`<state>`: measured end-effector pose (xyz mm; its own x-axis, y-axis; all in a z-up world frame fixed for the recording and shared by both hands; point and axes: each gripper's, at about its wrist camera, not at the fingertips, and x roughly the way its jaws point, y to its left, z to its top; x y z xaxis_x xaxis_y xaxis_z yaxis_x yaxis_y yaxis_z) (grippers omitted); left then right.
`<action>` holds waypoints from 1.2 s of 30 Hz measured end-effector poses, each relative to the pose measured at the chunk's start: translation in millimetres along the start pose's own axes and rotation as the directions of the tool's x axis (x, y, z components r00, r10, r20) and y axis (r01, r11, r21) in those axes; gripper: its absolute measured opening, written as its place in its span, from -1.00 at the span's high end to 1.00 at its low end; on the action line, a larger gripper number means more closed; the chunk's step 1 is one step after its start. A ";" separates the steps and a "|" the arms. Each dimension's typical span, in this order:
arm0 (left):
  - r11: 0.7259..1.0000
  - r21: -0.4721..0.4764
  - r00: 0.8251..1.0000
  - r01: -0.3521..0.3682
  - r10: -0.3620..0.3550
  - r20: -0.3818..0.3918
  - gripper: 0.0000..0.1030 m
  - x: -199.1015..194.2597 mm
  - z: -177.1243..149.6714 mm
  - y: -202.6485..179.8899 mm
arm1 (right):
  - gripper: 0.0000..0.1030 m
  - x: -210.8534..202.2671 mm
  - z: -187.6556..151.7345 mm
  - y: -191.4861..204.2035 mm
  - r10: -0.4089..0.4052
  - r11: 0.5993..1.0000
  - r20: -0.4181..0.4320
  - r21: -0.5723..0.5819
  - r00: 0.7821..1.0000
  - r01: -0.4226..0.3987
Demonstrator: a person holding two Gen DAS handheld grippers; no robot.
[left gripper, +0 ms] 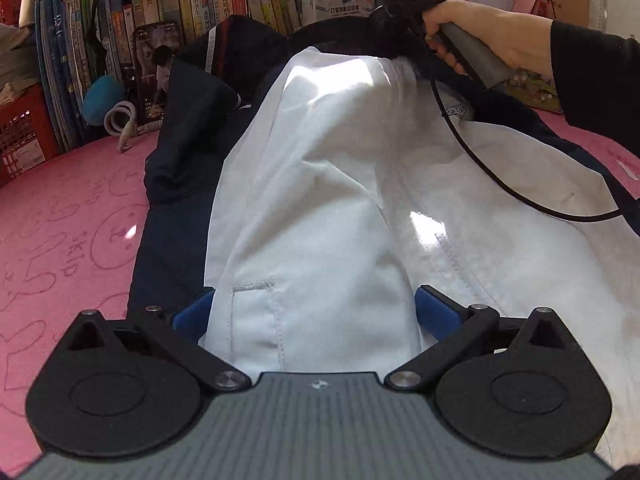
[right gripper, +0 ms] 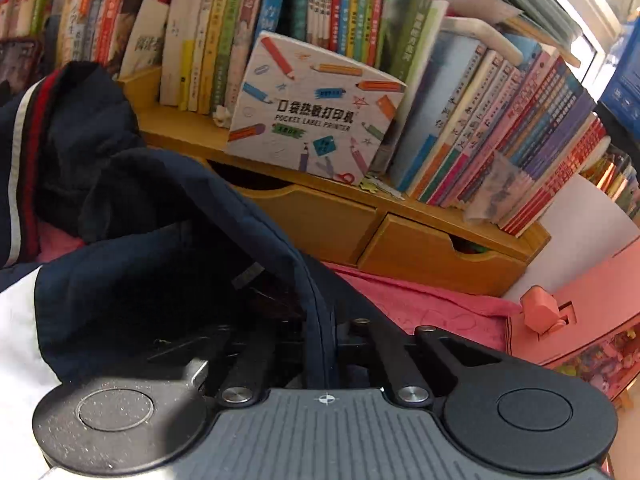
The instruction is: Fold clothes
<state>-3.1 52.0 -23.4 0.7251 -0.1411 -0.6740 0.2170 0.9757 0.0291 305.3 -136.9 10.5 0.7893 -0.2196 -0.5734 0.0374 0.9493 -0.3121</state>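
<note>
The navy-and-white jacket (left gripper: 320,184) lies on the pink mat (left gripper: 68,216), long axis running from the left gripper (left gripper: 312,312) — blue fingers apart, white fabric between — to the right gripper (right gripper: 324,344), apparently pinching its far navy edge.

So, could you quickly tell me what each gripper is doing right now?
Left gripper: shut on the white lining of the jacket.
Right gripper: shut on the jacket's navy edge.
</note>
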 end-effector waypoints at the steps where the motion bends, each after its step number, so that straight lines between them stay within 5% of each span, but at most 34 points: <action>1: 1.000 0.001 1.000 -0.001 0.001 0.001 -1.00 0.2 0.0 -0.7 | 0.87 -5.7 -1.5 -12.0 -0.017 0.999 0.021 0.028 1.000 0.016; 6: 1.000 -0.004 1.000 0.000 0.000 0.000 -1.00 3.2 0.2 -0.9 | 0.87 -68.2 -29.5 -109.7 -0.111 0.983 0.129 0.162 0.985 0.089; 9: 1.000 -0.004 1.000 -0.001 0.001 0.000 -1.00 4.5 -0.6 -1.0 | 0.87 -108.1 -57.5 -170.1 -0.253 0.955 0.168 0.199 0.953 0.218; 12: 1.000 -0.004 1.000 -0.001 0.001 0.001 -1.00 5.4 -1.9 -0.8 | 0.85 -133.1 -96.8 -233.4 -0.334 0.922 0.096 0.239 0.938 0.304; 17: 1.000 -0.007 1.000 -0.007 0.007 -0.002 -1.00 5.7 -2.4 -1.3 | 0.73 -122.1 -170.5 -283.0 -0.318 0.915 -0.108 0.224 0.942 0.335; 20: 1.000 -0.025 0.998 -0.016 0.014 -0.054 -1.00 1.2 3.7 -0.7 | 0.01 -126.4 -191.8 -268.8 -0.253 0.945 -0.145 0.176 0.957 0.277; 21: 0.999 -0.033 0.997 -0.019 0.017 -0.075 -1.00 -0.7 6.2 -0.5 | -0.42 -128.5 -198.2 -263.2 -0.231 0.954 -0.154 0.160 0.961 0.255; 22: 0.999 -0.043 0.996 -0.019 0.015 -0.088 -1.00 -4.3 8.8 0.7 | -0.56 -130.6 -204.7 -257.5 -0.208 0.962 -0.165 0.145 0.964 0.232; 25: 0.996 -0.090 0.998 0.030 -0.035 -0.049 -1.00 -31.5 19.3 15.6 | -0.72 -137.0 -224.1 -240.7 -0.140 0.982 -0.197 0.099 0.970 0.162; 28: 0.987 -0.148 0.998 0.070 -0.070 0.003 -1.00 -55.1 34.1 37.9 | -1.00 -171.5 -207.0 -226.7 -0.071 0.992 -0.096 0.102 0.993 0.080; 31: 0.984 -0.179 0.999 -0.018 0.024 0.027 -1.00 -49.7 59.1 59.5 | -1.00 -186.4 -184.9 -201.2 0.069 0.990 -0.013 0.125 0.998 -0.066; 33: 0.977 -0.172 0.991 -0.126 0.132 0.024 -1.00 -30.1 76.3 70.7 | -1.00 -187.0 -172.8 -178.8 0.207 0.967 0.024 0.145 0.978 -0.208; 36: 0.956 -0.117 0.963 -0.269 0.269 -0.013 -1.00 25.0 96.9 82.5 | -1.00 -187.8 -154.7 -145.1 0.404 0.896 0.083 0.164 0.911 -0.412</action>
<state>96.3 112.7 33.7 0.7485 0.1291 -0.6505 -0.0644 0.9904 0.1224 56.8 -268.2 46.3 0.7851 0.2017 -0.5856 -0.1909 0.9783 0.0809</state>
